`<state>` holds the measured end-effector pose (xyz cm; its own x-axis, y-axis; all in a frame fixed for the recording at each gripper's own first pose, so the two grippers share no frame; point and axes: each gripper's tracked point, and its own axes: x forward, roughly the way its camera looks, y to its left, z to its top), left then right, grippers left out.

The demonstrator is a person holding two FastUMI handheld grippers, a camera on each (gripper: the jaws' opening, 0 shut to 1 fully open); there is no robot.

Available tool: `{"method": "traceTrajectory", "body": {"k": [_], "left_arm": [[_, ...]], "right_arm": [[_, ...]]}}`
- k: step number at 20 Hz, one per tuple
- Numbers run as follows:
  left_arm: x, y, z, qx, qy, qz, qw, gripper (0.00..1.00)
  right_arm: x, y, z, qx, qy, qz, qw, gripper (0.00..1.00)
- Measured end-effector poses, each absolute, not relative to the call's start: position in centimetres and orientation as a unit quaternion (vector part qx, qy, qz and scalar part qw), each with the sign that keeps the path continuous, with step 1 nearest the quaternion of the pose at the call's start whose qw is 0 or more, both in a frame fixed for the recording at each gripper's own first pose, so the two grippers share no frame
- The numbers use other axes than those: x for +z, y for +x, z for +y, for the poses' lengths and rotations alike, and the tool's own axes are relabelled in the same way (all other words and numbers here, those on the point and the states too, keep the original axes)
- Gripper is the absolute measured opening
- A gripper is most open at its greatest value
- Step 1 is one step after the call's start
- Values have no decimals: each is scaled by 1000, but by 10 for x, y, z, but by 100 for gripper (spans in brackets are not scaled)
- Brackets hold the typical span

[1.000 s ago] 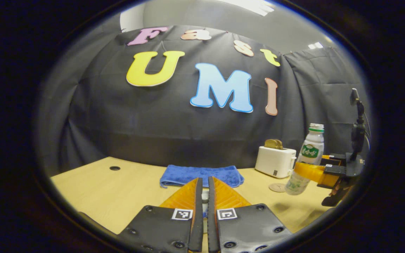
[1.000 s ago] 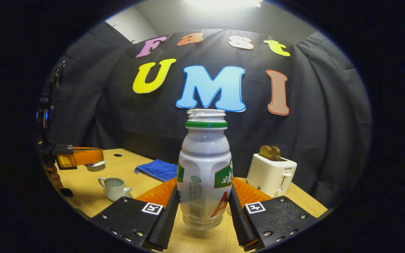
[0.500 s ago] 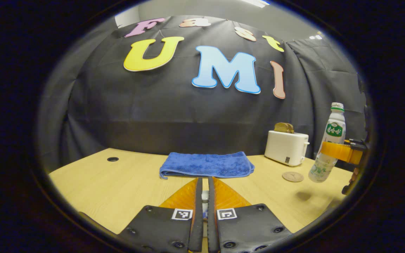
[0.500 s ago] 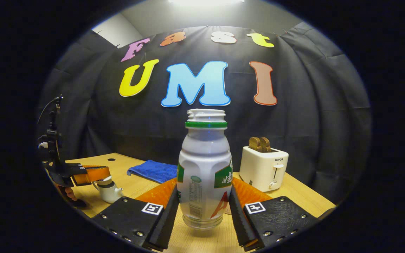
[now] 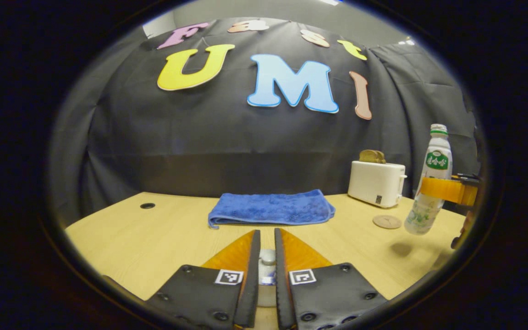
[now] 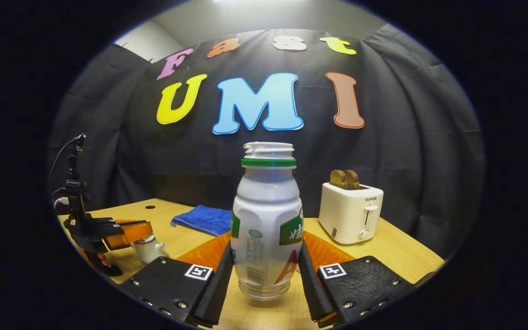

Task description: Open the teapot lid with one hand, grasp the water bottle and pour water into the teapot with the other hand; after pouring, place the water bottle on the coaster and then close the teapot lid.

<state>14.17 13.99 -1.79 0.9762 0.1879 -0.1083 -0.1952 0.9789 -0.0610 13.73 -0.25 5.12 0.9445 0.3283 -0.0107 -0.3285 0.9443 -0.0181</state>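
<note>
Looking through the left gripper view first: the left hand-held gripper point(image 5: 266, 275) has its fingers drawn close around the small knob of the teapot lid point(image 5: 266, 266), so I'd call it clamped on the lid, though the pot beneath is mostly hidden. Off to the right, the water bottle point(image 5: 430, 183) hangs above the table point(image 5: 154, 243) in the other gripper, just beside the round coaster point(image 5: 387, 222). A blue towel point(image 5: 271, 208) lies folded at the back and a white toaster point(image 5: 376, 184) stands near the coaster.

Switching to the right gripper view: the right hand-held gripper point(image 6: 266, 275) is clenched on the bottle's lower body, upright, cap off, mouth open. The teapot point(image 6: 150, 247) sits at the left, under the other gripper, well apart from the bottle.

My take: that bottle is thin plastic, light, a bit squashy and smooth, so a low-to-middle grip is fine but squeezing harder could slop water out of the open neck. The lid looks ceramic, small and slippery on that knob, and it'd chip if dropped, so it wants setting down straight.

Room-wise, there's plenty of bare table between towel and coaster. The toaster crowds the coaster's far side, and the table's right edge isn't far beyond it.
</note>
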Motion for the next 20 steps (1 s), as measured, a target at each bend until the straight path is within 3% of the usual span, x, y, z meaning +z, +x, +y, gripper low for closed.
{"method": "traceTrajectory", "body": {"k": [1, 2, 5, 6, 9, 20], "left_arm": [[-16, 138, 139, 92, -45, 47, 994, 31], [-15, 137, 139, 88, -55, 44, 994, 43], [10, 117, 152, 103, -72, 10, 992, 64], [19, 109, 163, 124, -68, -4, 990, 67], [41, 92, 178, 153, -66, -38, 985, 66], [48, 91, 160, 128, -65, -50, 988, 67]], "right_arm": [[49, 139, -2, 167, -10, 7, 986, 70], [47, 141, -3, 166, -11, 9, 986, 70], [47, 155, -22, 140, -16, 8, 990, 70], [47, 162, -32, 126, -22, 8, 992, 70], [57, 189, -51, 86, -16, 6, 996, 70], [18, 284, -76, 29, -35, 51, 998, 70]]}}
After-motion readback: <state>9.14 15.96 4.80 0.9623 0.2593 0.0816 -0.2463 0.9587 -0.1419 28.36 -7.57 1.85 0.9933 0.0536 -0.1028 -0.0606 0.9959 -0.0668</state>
